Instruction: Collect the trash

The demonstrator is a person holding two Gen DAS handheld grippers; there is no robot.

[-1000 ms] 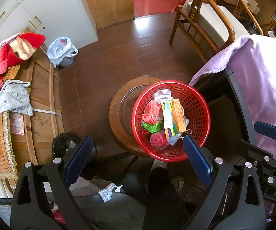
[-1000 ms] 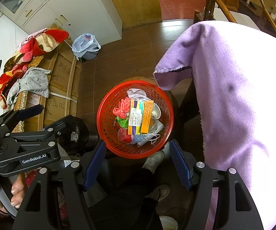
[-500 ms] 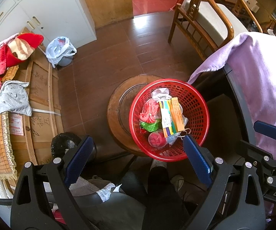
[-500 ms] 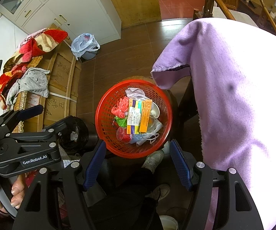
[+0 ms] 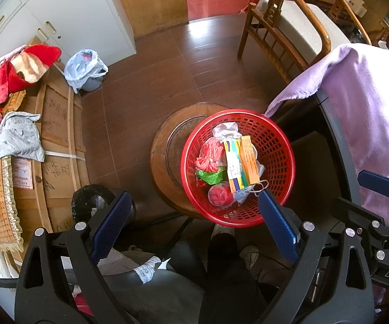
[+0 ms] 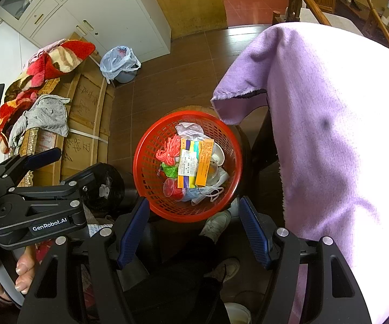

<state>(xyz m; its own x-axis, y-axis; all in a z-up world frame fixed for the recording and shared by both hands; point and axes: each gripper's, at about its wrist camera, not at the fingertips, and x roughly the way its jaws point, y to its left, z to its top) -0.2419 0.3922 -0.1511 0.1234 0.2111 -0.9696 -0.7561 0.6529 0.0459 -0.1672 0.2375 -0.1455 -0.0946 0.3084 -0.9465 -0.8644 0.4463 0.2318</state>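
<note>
A red plastic basket sits on a round wooden stool below me; it also shows in the right wrist view. It holds trash: a yellow and orange carton, red netting, a green wrapper, white plastic and a face mask. My left gripper is open and empty, held high above the basket's near edge. My right gripper is open and empty, also above the near rim.
A table draped in purple cloth stands right of the basket. A bin with a white bag stands by white cabinets. Cardboard with blankets lies left. A wooden chair stands beyond. My legs and shoes are below.
Both views have shifted slightly, so the basket sits a little more to the left. Both grippers stay open and empty.
</note>
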